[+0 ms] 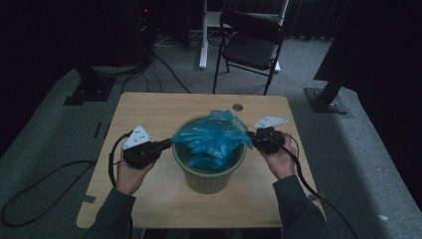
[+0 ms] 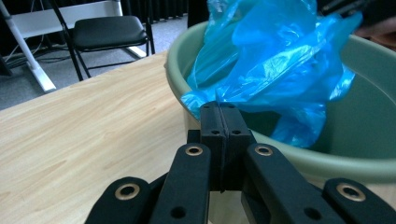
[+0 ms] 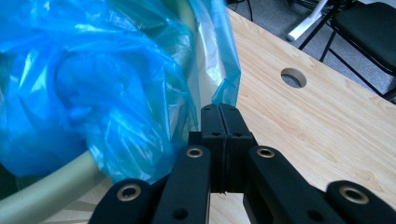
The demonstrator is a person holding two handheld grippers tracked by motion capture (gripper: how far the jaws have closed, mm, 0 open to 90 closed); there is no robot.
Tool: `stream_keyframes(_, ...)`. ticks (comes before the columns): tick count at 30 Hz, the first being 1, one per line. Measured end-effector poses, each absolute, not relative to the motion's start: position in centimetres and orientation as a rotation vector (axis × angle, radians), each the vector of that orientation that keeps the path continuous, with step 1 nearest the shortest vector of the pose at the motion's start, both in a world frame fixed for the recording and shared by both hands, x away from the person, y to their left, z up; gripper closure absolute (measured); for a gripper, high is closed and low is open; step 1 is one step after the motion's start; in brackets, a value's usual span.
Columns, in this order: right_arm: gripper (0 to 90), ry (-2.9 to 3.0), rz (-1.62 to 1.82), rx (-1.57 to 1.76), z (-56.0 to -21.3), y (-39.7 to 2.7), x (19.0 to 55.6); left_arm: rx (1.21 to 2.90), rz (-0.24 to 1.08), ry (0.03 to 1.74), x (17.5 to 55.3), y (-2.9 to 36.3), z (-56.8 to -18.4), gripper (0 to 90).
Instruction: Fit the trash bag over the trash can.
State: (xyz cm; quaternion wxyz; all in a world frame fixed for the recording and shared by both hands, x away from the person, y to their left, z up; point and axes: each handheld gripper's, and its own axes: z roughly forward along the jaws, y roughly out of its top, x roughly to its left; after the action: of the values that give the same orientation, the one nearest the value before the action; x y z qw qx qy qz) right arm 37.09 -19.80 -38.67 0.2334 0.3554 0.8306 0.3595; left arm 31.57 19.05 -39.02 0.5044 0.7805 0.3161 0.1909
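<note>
Lining work is in hand: a blue plastic bag (image 1: 214,139) sits bunched inside a green bin (image 1: 209,172) at the middle of the wooden surface (image 1: 149,107), and both grippers have hold of its edges. The left gripper (image 1: 166,144) is at the bin's left rim with its jaws closed tight on a fold of the film, as the left gripper view shows at the jaw tips (image 2: 223,108). The right gripper (image 1: 253,138) is at the right rim, its jaws likewise pressed together on a corner of the bag (image 3: 226,91), which already drapes a little outside the rim there

To do this step well, I would judge that the two grips should draw apart evenly, opening the bag's mouth wide before either side goes down. The film is thin and slippery, so a slow, level pull is safer than a tug, which could tear it or slip it from the jaws. Each edge then wants lifting just above the rim and folding outward and down over it. Most of the bag is crumpled in the middle, so some slack must be coaxed outward first. The bin looks light and may slide or tip if one side pulls harder than the other
</note>
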Motion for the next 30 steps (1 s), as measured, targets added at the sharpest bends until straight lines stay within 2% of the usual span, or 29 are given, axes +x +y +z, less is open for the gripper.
stream_keyframes(5, 87.9, 2.28, 0.987, 0.973, -38.6, -19.6, 37.0, 1.881, 0.49, 0.743, 30.6, 18.8, -39.1, 90.0)
stream_keyframes(11, 74.1, 2.253, 1.011, 0.981, -37.9, -19.9, 36.7, 1.882, 0.5, 0.738, 30.5, 18.8, -39.2, 90.0)
stream_keyframes(21, 69.3, 2.179, 1.116, 0.973, -35.4, -21.2, 35.6, 1.878, 0.527, 0.725, 30.2, 18.6, -39.1, 90.0)
stream_keyframes(30, 65.7, 2.214, 1.178, 0.875, -34.3, -19.9, 34.6, 1.869, 0.534, 0.717, 30.1, 18.6, -39.0, 90.0)
